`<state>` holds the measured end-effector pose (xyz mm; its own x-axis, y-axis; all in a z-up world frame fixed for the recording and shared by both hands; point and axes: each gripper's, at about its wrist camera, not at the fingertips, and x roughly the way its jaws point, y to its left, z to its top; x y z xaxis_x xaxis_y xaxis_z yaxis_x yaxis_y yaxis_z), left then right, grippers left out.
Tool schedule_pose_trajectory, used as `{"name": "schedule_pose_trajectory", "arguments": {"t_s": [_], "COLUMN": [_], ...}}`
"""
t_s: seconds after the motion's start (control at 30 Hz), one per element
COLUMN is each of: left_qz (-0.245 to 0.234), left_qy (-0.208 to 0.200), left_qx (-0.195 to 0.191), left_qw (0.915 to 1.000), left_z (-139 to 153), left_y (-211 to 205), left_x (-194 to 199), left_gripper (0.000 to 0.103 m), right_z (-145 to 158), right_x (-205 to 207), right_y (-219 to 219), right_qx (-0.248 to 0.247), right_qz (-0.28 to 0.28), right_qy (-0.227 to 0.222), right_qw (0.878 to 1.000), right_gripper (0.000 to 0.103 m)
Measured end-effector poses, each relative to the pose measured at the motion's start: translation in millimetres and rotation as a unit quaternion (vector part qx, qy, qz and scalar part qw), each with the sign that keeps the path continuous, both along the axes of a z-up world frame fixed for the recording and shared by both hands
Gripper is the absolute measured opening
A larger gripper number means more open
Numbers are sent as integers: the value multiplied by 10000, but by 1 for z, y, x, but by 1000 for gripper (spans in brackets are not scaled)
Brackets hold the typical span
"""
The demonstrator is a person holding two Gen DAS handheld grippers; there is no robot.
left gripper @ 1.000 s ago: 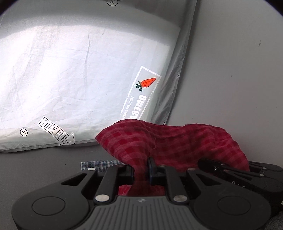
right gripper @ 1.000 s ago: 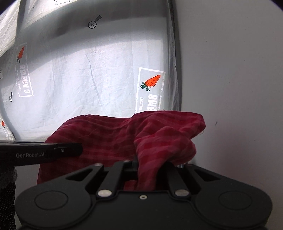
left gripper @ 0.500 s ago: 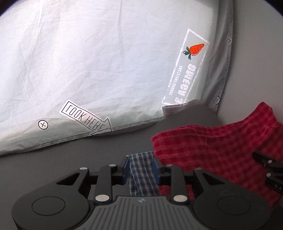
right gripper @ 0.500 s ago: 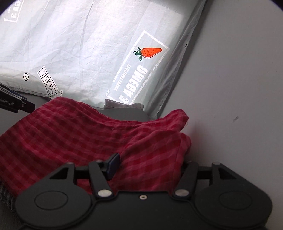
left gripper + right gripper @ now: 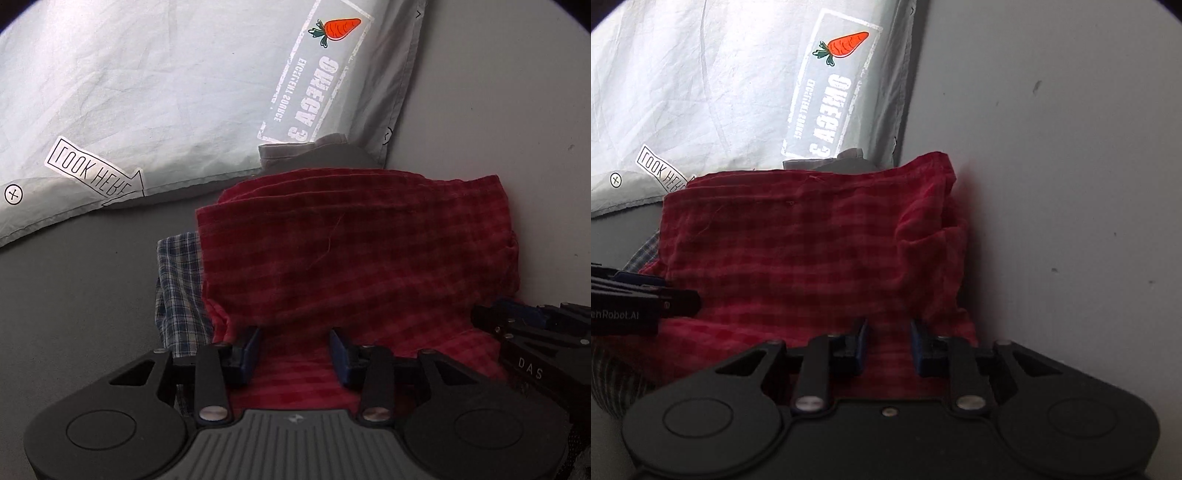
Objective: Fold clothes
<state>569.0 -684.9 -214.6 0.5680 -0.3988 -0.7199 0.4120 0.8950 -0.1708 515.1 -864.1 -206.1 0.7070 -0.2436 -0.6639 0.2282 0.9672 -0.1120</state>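
A folded red checked garment (image 5: 354, 258) lies on the dark grey surface and partly covers a blue plaid garment (image 5: 177, 288) at its left. My left gripper (image 5: 295, 347) sits low over the red cloth's near edge. Its jaws are opening, and flat red cloth shows in the gap without being pinched. In the right wrist view the same red garment (image 5: 812, 251) fills the middle. My right gripper (image 5: 889, 345) is over its near right part. Its jaws are closing with red cloth between them, and a gap still shows. Each gripper shows at the edge of the other's view.
A pale grey pillow (image 5: 147, 92) with a carrot print and a "LOOK HERE" label lies behind the clothes. A small grey folded cloth (image 5: 303, 146) pokes out behind the red garment. A light grey wall (image 5: 1071, 184) runs close along the right.
Both grippers have let go of the red garment, which they held bunched up and raised. It now lies flat over the blue plaid cloth. Both grippers have sunk towards the clothes.
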Motion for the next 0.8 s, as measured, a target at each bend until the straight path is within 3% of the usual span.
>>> {"name": "schedule_pose_trajectory", "arguments": {"t_s": [0.1, 0.13, 0.17, 0.3, 0.37, 0.47, 0.57, 0.8], "left_qz": [-14, 6, 43, 296, 451, 739, 1120, 1855], "left_qy": [-98, -135, -200, -664, -907, -1246, -1448, -1632], "left_qx": [-21, -76, -142, -361, -379, -334, -290, -698], "left_qw": [9999, 9999, 9997, 9967, 9941, 9889, 9827, 9665], "left_z": [18, 27, 37, 84, 108, 140, 166, 197], "left_y": [9, 13, 20, 60, 85, 122, 157, 235], "left_x": [-6, -8, -12, -44, -68, -111, -153, -253], "left_gripper": [46, 48, 55, 86, 93, 103, 103, 103], "right_z": [5, 12, 21, 60, 81, 110, 136, 175], "right_x": [-4, -7, -11, -36, -55, -85, -121, -204], "right_y": [0, 1, 5, 23, 38, 61, 88, 157], "right_qx": [202, 250, 296, 344, 330, 306, 347, 627], "right_qz": [-117, -140, -142, -48, 61, 289, 482, 1021], "right_qy": [-62, -140, -271, -633, -851, -1174, -1430, -1768], "right_qw": [9997, 9995, 9991, 9974, 9958, 9922, 9879, 9769], "right_gripper": [32, 42, 50, 57, 74, 84, 100, 102]}}
